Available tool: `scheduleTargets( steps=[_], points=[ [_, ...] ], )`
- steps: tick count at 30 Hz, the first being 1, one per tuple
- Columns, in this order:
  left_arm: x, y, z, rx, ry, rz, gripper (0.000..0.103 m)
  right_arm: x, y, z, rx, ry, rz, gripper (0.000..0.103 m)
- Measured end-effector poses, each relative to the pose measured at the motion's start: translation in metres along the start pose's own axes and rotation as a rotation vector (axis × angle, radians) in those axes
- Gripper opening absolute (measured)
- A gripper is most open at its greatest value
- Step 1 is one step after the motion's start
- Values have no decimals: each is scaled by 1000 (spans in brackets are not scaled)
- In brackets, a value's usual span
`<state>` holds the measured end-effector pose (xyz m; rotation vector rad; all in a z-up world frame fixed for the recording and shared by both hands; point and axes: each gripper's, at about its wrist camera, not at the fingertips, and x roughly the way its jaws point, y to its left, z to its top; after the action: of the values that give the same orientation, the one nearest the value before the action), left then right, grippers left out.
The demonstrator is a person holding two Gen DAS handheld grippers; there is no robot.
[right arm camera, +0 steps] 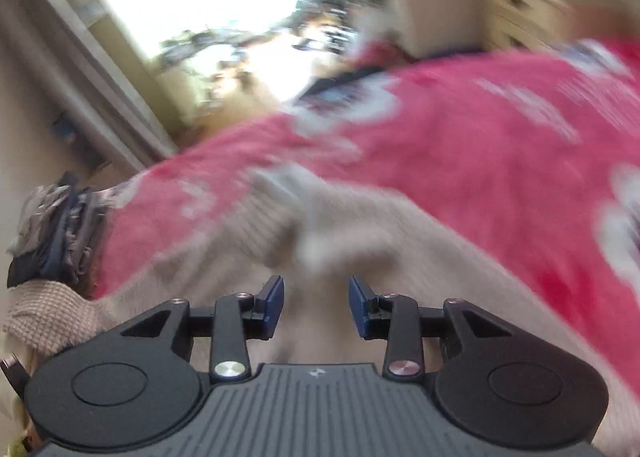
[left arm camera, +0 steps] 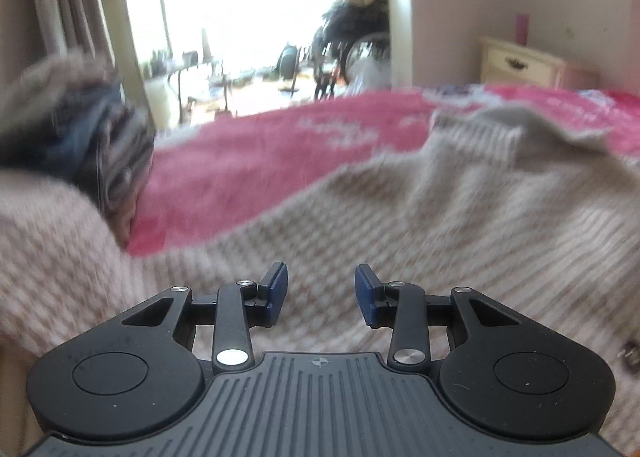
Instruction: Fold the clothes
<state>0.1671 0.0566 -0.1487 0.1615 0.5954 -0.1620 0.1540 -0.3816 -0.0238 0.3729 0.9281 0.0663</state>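
Observation:
A beige ribbed knit sweater (left arm camera: pixel 420 213) lies spread over a red patterned bedspread (left arm camera: pixel 260 161). In the left wrist view my left gripper (left arm camera: pixel 321 291) hovers just above the knit, open, with nothing between its blue pads. The right wrist view is strongly blurred. There the same sweater (right arm camera: pixel 360 241) stretches across the bedspread (right arm camera: pixel 500 153), with a bunched fold ahead of the fingers. My right gripper (right arm camera: pixel 316 305) is open over the knit, and its pads hold no cloth.
A stack of folded dark and grey clothes (left arm camera: pixel 80 145) sits at the left edge of the bed, also seen as a clothes stack (right arm camera: pixel 60 237). A cream drawer unit (left arm camera: pixel 520 65) stands by the far wall. A bright doorway (left arm camera: pixel 260 17) opens beyond the bed.

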Motion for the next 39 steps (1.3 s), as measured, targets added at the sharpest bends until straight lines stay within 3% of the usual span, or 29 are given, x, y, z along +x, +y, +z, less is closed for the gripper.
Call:
scheduleTargets(
  steps=[4,7,9,11,15,22,27,29,30,31,34,39],
  points=[
    [-21,-27,11,86,-35,-90,38,-45,-49,-76,70,23,-115,41],
    [-33,-55,20,176,10,-205,38,-66,-77,-119,103,33,-182,42],
    [-40,-77,26,246,65,-290,38,-70,-90,-135,61,21,-266,43],
    [-46,-102,31,321,113,-370,38,-71,-100,-145,-2,6,-351,53],
    [-56,-154,22,416,179,-489,38,-56,-110,-156,-200,-17,-505,63],
    [-80,-207,-20,388,154,-589,38,-8,-129,-161,-388,-9,-655,64],
    [-89,-230,-24,404,123,-646,38,18,-141,-156,-468,15,-660,56],
    [-90,-239,-23,411,112,-663,38,20,-145,-155,-468,10,-677,36],
    [-90,-243,-24,413,105,-668,38,13,-146,-152,-437,-6,-683,19],
    [-90,-247,-24,416,98,-673,38,4,-146,-149,-403,-27,-678,16],
    [-86,-260,-25,418,89,-687,38,-33,-142,-137,-285,-105,-584,12],
    [-68,-286,-33,435,113,-685,38,-103,-124,-119,-47,-199,-281,11]
  ],
)
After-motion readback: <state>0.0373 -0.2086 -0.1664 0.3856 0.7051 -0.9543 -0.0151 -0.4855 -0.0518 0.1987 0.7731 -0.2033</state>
